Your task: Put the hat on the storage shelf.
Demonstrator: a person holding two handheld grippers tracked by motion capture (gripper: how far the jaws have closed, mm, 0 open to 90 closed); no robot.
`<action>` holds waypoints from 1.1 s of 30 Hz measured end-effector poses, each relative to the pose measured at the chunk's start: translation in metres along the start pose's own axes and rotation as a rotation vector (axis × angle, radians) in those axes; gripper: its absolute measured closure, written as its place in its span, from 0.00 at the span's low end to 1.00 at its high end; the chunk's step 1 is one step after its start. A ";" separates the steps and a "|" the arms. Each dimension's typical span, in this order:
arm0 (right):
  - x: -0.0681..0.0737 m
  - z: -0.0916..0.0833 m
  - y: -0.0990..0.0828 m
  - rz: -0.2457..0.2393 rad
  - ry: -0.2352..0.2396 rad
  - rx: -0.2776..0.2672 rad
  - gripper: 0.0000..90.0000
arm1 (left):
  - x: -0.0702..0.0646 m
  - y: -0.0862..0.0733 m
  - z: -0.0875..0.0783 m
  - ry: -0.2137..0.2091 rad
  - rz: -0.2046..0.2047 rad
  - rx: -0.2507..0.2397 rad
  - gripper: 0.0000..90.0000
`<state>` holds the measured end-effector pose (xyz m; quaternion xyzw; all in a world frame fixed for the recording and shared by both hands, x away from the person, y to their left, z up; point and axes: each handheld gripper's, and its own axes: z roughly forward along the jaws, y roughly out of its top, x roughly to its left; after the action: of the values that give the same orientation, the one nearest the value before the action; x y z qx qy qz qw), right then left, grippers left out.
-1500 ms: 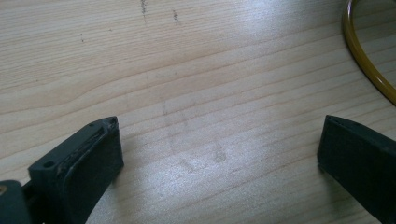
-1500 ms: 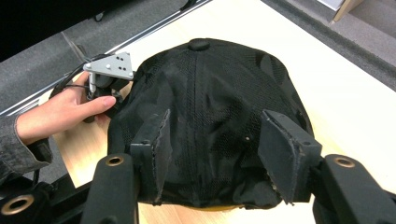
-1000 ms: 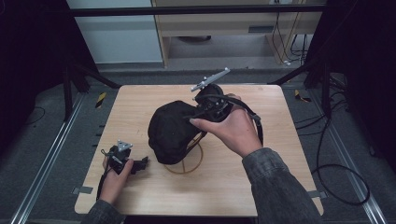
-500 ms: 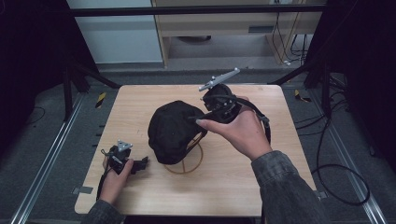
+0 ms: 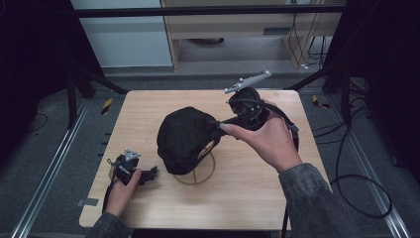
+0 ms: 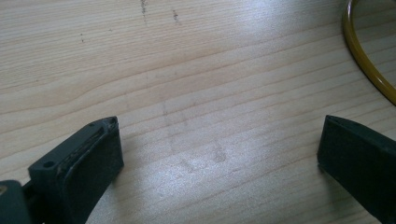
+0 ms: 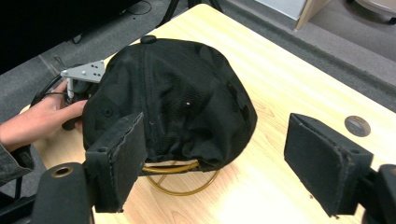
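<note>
A black cap (image 5: 184, 139) sits on a gold wire stand (image 5: 198, 174) in the middle of the wooden table (image 5: 148, 106). My right gripper (image 5: 229, 120) hovers just right of the cap, pointing at it. In the right gripper view that gripper (image 7: 219, 163) is open wide, with the cap (image 7: 173, 98) and stand (image 7: 180, 179) a little ahead of the jaws and nothing between them. My left gripper (image 5: 148, 173) rests on the table left of the stand. In the left gripper view it (image 6: 219, 140) is open over bare wood, the stand's ring (image 6: 369, 60) at the upper right.
The table's front edge lies close to the left hand (image 5: 121, 191). A small grey disc (image 7: 357, 126) is set into the tabletop. Metal rails (image 5: 47, 171) run along the floor on both sides, and cables (image 5: 361, 198) trail at the right.
My right gripper has drawn back to the right, away from the cap. The cap stays on its stand. The left gripper has not moved.
</note>
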<state>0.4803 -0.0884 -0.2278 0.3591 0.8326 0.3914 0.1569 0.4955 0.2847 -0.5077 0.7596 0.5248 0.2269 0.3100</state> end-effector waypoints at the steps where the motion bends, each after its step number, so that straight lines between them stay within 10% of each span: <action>1: -0.001 -0.001 -0.001 -0.002 -0.003 -0.004 0.23 | 0.000 0.000 0.000 0.000 0.000 0.000 0.00; 33: -0.025 -0.030 -0.024 0.055 -0.061 -0.048 0.19 | 0.000 0.000 0.000 -0.002 0.001 -0.001 0.00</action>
<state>0.4702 -0.1333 -0.2266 0.3898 0.8077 0.4042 0.1798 0.4956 0.2847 -0.5078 0.7597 0.5242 0.2267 0.3108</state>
